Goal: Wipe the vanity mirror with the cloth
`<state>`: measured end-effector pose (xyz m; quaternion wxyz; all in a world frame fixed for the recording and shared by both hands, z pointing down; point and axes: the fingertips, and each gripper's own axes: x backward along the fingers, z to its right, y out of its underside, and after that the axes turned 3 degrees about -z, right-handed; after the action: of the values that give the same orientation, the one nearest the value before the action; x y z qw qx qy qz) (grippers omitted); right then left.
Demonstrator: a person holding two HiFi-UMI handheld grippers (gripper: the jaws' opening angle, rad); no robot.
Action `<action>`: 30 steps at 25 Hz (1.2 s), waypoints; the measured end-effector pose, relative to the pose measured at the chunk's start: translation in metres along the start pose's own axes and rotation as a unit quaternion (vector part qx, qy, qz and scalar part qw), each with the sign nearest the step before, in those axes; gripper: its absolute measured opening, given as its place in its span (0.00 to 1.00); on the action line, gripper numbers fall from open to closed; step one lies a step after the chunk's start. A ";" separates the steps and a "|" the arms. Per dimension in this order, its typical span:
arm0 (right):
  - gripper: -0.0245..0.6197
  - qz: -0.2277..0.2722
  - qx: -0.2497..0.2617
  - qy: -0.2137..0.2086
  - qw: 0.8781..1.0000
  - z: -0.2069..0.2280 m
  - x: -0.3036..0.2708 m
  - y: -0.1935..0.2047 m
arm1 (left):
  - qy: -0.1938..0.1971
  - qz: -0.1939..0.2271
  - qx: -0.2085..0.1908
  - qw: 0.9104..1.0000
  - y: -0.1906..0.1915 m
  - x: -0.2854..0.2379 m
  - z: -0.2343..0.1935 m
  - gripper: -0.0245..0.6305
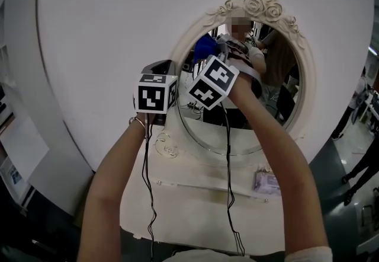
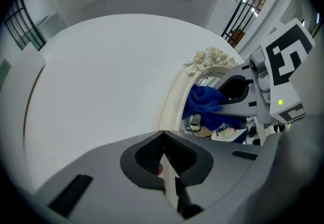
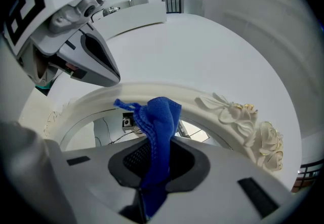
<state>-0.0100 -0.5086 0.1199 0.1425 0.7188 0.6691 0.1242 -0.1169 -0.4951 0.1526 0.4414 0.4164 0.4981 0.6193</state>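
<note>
As the soft, light cloth [image 3: 161, 116] is flopping from my right tongs [image 3: 159, 159], which are pinching its bunched end at the vanity mirror's [image 1: 278, 101] eleven o'clock, my left tongs [image 2: 164, 159] are hovering pressed together, empty, beside the fragile frame.

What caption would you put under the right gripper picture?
Right gripper shut on a blue cloth, held before the vanity mirror with its rose-trimmed frame.

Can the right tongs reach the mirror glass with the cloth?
Likely yes. The right tongs, shut on the blue cloth, sit at the upper left of the mirror; nothing stands between them.
</note>
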 end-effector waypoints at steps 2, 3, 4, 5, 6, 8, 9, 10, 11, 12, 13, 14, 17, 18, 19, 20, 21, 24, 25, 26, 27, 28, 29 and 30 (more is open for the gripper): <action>0.14 0.000 0.006 -0.005 1.000 -0.009 -0.001 -0.002 | 0.002 -0.004 0.000 1.000 0.007 0.001 0.001 0.04; 0.14 0.000 0.008 -0.009 1.000 -0.015 -0.001 -0.003 | 0.003 -0.007 0.000 1.000 0.010 0.001 0.001 0.04; 0.14 0.001 0.010 -0.013 1.000 -0.021 -0.001 -0.004 | 0.004 -0.009 0.002 1.000 0.014 0.002 0.001 0.04; 0.14 0.001 0.013 -0.018 1.000 -0.028 -0.002 -0.005 | 0.005 -0.011 0.003 1.000 0.018 0.002 0.001 0.04; 0.14 0.002 0.016 -0.023 1.000 -0.035 -0.002 -0.006 | 0.005 -0.012 0.005 1.000 0.022 0.003 0.001 0.04; 0.14 0.005 0.025 -0.031 0.999 -0.052 -0.003 -0.007 | 0.006 -0.013 0.010 1.000 0.030 0.007 0.001 0.04; 0.14 0.006 0.029 -0.035 0.999 -0.061 -0.004 -0.007 | 0.006 -0.014 0.013 1.000 0.035 0.008 0.000 0.04; 0.14 0.006 0.032 -0.039 0.999 -0.069 -0.005 -0.006 | 0.006 -0.017 0.017 1.000 0.041 0.009 0.000 0.04; 0.14 0.006 0.035 -0.043 0.998 -0.078 -0.006 -0.005 | 0.006 -0.021 0.021 1.000 0.048 0.010 -0.001 0.04; 0.14 0.006 0.037 -0.047 0.998 -0.086 -0.007 -0.004 | 0.005 -0.026 0.024 0.999 0.055 0.010 -0.001 0.04; 0.14 0.007 0.039 -0.051 0.998 -0.094 -0.007 -0.002 | 0.003 -0.030 0.026 0.999 0.062 0.011 -0.002 0.04; 0.14 0.008 0.040 -0.053 0.998 -0.101 -0.007 -0.001 | 0.000 -0.035 0.028 0.999 0.070 0.012 -0.003 0.04; 0.14 0.013 0.044 -0.062 0.997 -0.124 -0.008 0.004 | -0.007 -0.048 0.035 0.998 0.093 0.017 -0.009 0.04; 0.14 0.013 0.045 -0.067 0.997 -0.131 -0.008 0.005 | -0.008 -0.053 0.038 0.998 0.101 0.018 -0.010 0.04; 0.14 0.013 0.046 -0.071 0.996 -0.139 -0.009 0.008 | -0.009 -0.059 0.042 0.997 0.108 0.019 -0.011 0.04; 0.14 0.012 0.046 -0.076 0.996 -0.146 -0.009 0.010 | -0.009 -0.063 0.045 0.997 0.116 0.020 -0.011 0.04; 0.14 0.012 0.047 -0.080 0.996 -0.153 -0.009 0.013 | -0.009 -0.068 0.047 0.997 0.123 0.020 -0.011 0.04; 0.14 0.010 0.050 -0.094 0.994 -0.176 -0.010 0.021 | -0.007 -0.084 0.051 0.995 0.147 0.023 -0.008 0.04; 0.14 0.009 0.052 -0.099 0.994 -0.185 -0.010 0.024 | -0.005 -0.090 0.051 0.995 0.155 0.023 -0.006 0.04; 0.14 0.007 0.054 -0.105 0.993 -0.193 -0.010 0.027 | -0.003 -0.096 0.052 0.994 0.164 0.024 -0.004 0.04; 0.14 0.006 0.056 -0.112 0.992 -0.202 -0.010 0.030 | -0.001 -0.102 0.053 0.993 0.173 0.024 -0.002 0.04; 0.14 0.005 0.057 -0.118 0.991 -0.210 -0.010 0.033 | 0.000 -0.108 0.055 0.993 0.181 0.025 0.001 0.04; 0.14 0.003 0.059 -0.124 0.991 -0.219 -0.010 0.036 | 0.002 -0.113 0.056 0.992 0.189 0.025 0.003 0.04; 0.14 0.002 0.060 -0.130 0.990 -0.227 -0.010 0.039 | 0.003 -0.119 0.057 0.991 0.197 0.026 0.006 0.04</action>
<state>-0.0579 -0.5120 0.3454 0.1844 0.7374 0.6497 -0.0106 -0.1444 -0.4912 0.3490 0.4857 0.3766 0.5805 0.5341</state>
